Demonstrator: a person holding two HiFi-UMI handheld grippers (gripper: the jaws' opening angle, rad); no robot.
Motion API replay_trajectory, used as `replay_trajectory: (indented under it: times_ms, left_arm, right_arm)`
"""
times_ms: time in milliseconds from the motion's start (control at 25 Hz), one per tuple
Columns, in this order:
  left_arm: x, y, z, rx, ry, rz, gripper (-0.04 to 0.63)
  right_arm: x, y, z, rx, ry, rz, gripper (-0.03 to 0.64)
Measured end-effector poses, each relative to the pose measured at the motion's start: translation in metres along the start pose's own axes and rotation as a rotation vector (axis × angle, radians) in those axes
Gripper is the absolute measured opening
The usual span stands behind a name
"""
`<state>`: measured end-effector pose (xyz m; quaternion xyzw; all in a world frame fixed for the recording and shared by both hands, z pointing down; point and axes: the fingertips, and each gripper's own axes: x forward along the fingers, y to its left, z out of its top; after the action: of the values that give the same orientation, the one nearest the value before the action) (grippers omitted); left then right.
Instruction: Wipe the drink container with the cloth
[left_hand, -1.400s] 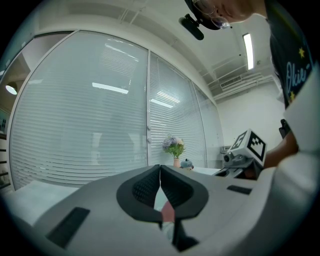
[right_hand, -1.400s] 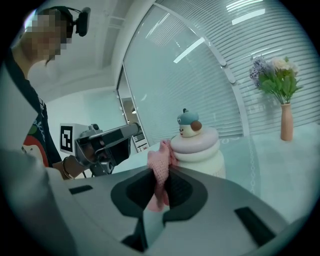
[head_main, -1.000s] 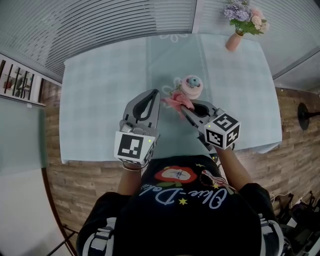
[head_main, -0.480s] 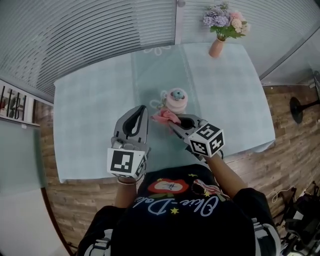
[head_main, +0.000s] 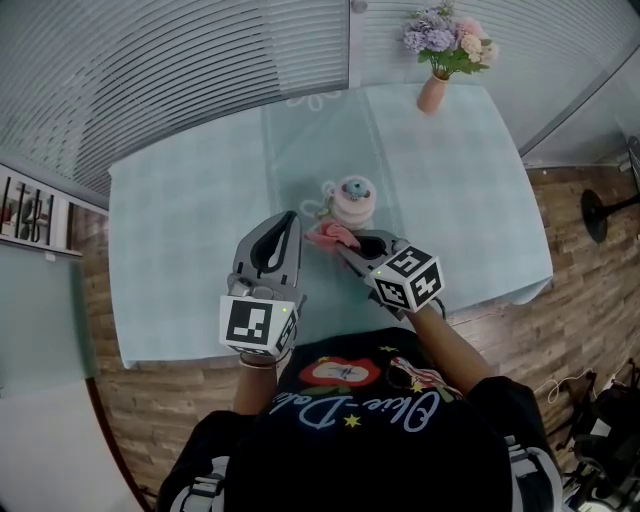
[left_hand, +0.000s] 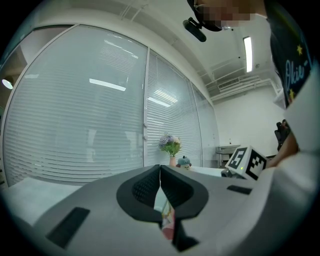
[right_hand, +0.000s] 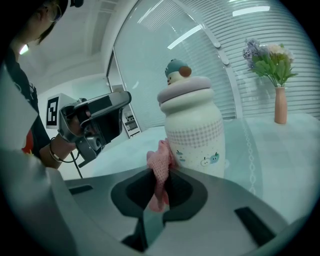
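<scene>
The drink container (head_main: 353, 203) is a cream bottle with a pink lid and a small teal figure on top; it stands upright mid-table and fills the right gripper view (right_hand: 193, 131). A pink cloth (right_hand: 160, 172) is pinched in my right gripper (right_hand: 161, 175), which is shut on it, and the cloth presses against the bottle's lower left side. In the head view the cloth (head_main: 331, 236) sits between the bottle and the right gripper (head_main: 345, 247). My left gripper (head_main: 284, 220) hovers left of the bottle, jaws shut with nothing between them (left_hand: 159, 172).
A pale blue checked table (head_main: 200, 220) carries a pink vase of flowers (head_main: 437, 60) at its far right corner. Slatted blinds close off the far side. Wood flooring lies around the table, and a black stand base (head_main: 598, 213) sits at the right.
Over the last second the head view has shifted, placing the table lower and further left in frame. Both grippers keep their places by the bottle, and the cloth stays held against it.
</scene>
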<state>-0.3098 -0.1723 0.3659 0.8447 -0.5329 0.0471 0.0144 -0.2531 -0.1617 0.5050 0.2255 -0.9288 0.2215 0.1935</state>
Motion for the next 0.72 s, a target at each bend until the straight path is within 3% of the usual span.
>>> replay_trajectory:
  times_ms: [720]
  left_arm:
    - [-0.005,0.008,-0.001,-0.010,0.001,0.020,0.005]
  right_arm:
    - [0.009,-0.009,-0.023,-0.010,0.121,-0.028,0.035]
